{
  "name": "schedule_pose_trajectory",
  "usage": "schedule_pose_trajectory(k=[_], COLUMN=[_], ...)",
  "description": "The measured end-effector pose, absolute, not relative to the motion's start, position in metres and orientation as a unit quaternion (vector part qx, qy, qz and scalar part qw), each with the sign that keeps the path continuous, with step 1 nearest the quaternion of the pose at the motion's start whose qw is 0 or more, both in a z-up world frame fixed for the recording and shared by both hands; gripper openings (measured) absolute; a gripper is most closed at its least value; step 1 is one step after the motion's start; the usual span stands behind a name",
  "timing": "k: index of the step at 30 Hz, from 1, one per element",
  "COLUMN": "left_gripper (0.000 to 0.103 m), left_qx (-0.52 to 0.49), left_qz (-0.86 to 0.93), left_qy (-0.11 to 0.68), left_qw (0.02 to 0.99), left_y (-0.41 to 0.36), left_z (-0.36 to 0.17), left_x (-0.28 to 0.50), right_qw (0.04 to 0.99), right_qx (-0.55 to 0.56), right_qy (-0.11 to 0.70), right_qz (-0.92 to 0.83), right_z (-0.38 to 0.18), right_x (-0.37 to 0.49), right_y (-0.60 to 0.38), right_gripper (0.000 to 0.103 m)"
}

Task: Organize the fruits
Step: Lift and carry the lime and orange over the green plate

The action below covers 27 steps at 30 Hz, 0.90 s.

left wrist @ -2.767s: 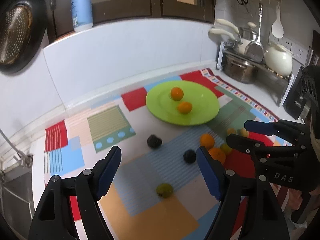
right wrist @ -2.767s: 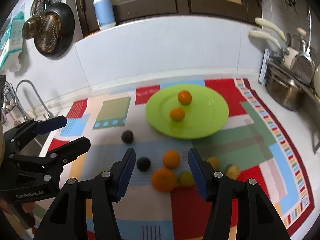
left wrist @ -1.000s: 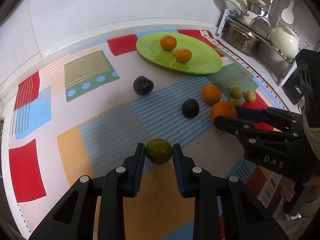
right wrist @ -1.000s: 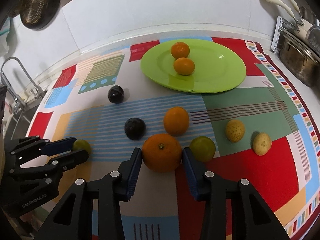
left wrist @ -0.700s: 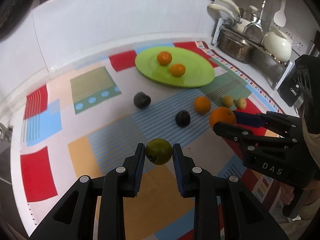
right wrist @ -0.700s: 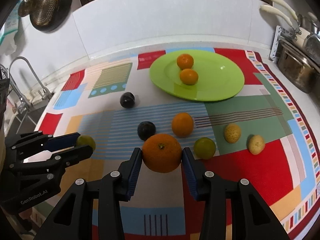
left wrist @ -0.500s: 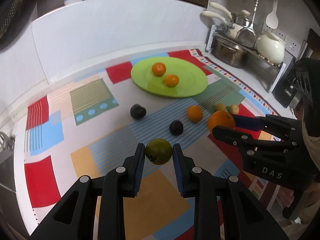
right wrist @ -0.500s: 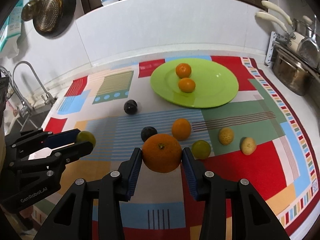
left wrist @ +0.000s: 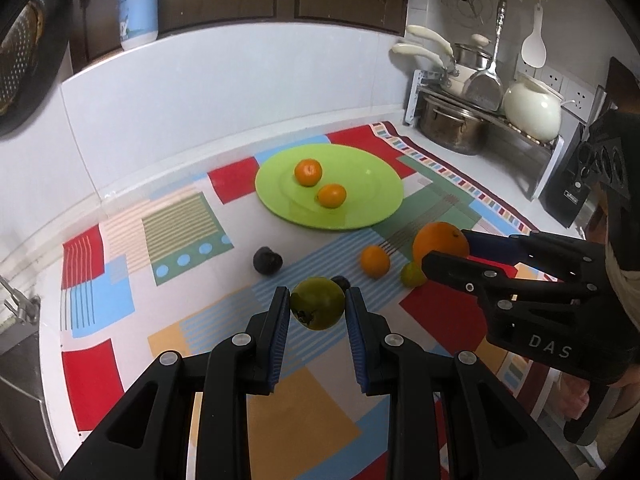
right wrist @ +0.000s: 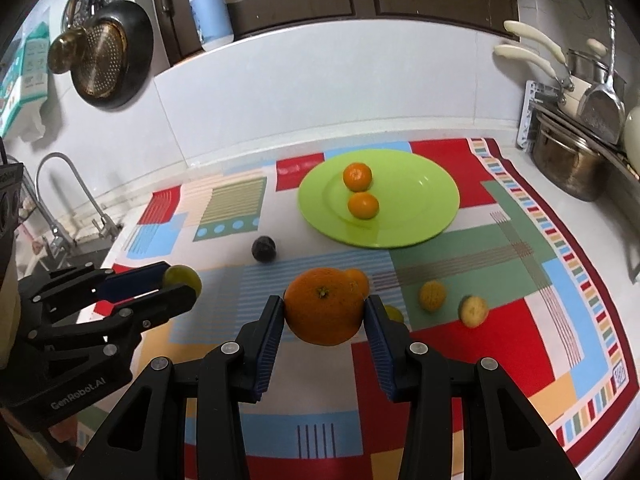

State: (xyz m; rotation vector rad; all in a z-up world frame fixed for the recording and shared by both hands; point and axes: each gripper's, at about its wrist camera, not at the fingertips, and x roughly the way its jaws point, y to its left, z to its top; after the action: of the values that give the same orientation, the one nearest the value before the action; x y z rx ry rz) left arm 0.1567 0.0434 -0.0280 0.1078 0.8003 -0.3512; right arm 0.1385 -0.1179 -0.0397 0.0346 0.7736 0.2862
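Observation:
My left gripper [left wrist: 317,306] is shut on a green fruit [left wrist: 317,303], held above the patterned mat [left wrist: 120,304]. My right gripper [right wrist: 324,312] is shut on a large orange [right wrist: 323,306], also lifted off the mat. The green plate [left wrist: 360,184] lies at the back of the mat with two small oranges [left wrist: 308,172] [left wrist: 331,195] on it. On the mat lie a dark plum [left wrist: 267,260], a small orange [left wrist: 375,262] and a green citrus [left wrist: 412,275]; a second plum is mostly hidden behind the held green fruit. Two yellowish fruits [right wrist: 432,295] [right wrist: 473,311] lie right of the orange.
A rack with pots and a white kettle [left wrist: 532,110] stands at the back right. A sink tap [right wrist: 60,200] is at the left edge of the counter. A soap bottle [right wrist: 210,8] stands on the ledge above the white backsplash, and a pan [right wrist: 106,54] hangs on the wall.
Both grippers have risen from the mat with their fruits held; the mat and plate now look farther away. The fruits on the mat have not moved.

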Motion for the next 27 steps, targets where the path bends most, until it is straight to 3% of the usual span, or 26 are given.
schedule_pose_trajectory(k=[27], left_gripper=[0.028], left_qx=[0.065], left_qz=[-0.177], left_qy=[0.361], left_qw=[0.913], left_y=[-0.016], left_z=[0.004], left_x=[0.247], right_qw=[0.923], right_qx=[-0.001], right_qy=[0.345], right_qz=[0.170], right_z=[0.004], right_x=[0.221], right_y=[-0.162], right_gripper=[0.042])
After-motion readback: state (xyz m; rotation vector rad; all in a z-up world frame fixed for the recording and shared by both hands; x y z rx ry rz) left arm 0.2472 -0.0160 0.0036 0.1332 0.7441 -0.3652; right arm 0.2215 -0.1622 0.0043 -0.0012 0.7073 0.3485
